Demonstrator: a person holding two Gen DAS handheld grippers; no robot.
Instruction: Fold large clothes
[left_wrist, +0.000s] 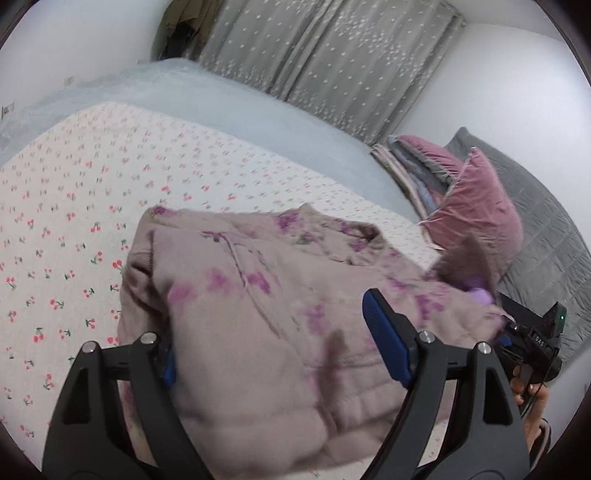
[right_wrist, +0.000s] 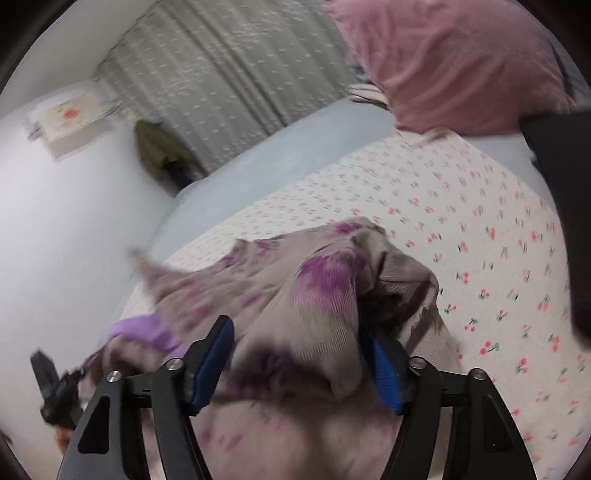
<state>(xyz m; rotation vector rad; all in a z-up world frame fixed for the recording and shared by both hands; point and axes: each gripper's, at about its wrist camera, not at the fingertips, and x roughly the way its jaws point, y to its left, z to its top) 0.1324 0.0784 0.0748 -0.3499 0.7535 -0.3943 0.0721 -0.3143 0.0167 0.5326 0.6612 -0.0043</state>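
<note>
A mauve padded jacket with purple flower print (left_wrist: 258, 295) lies bunched on the cherry-print bed sheet (left_wrist: 74, 221). My left gripper (left_wrist: 280, 347) is open with its jaws wide around the jacket's near bulk; the left pad (left_wrist: 169, 365) is partly hidden by cloth. In the right wrist view the jacket (right_wrist: 295, 295) is lifted and blurred. My right gripper (right_wrist: 299, 365) is open, with a fold of the jacket draped between its blue pads (right_wrist: 212, 365). The right gripper also shows in the left wrist view (left_wrist: 532, 343), at the jacket's right edge.
A pink pillow (left_wrist: 476, 210) and folded bedding lie at the bed's right side on a grey quilt (left_wrist: 546, 236). A pale blue blanket (left_wrist: 221, 107) covers the far bed. Grey curtains (left_wrist: 332, 55) and white walls stand behind. The pillow (right_wrist: 443, 62) is close above the right gripper.
</note>
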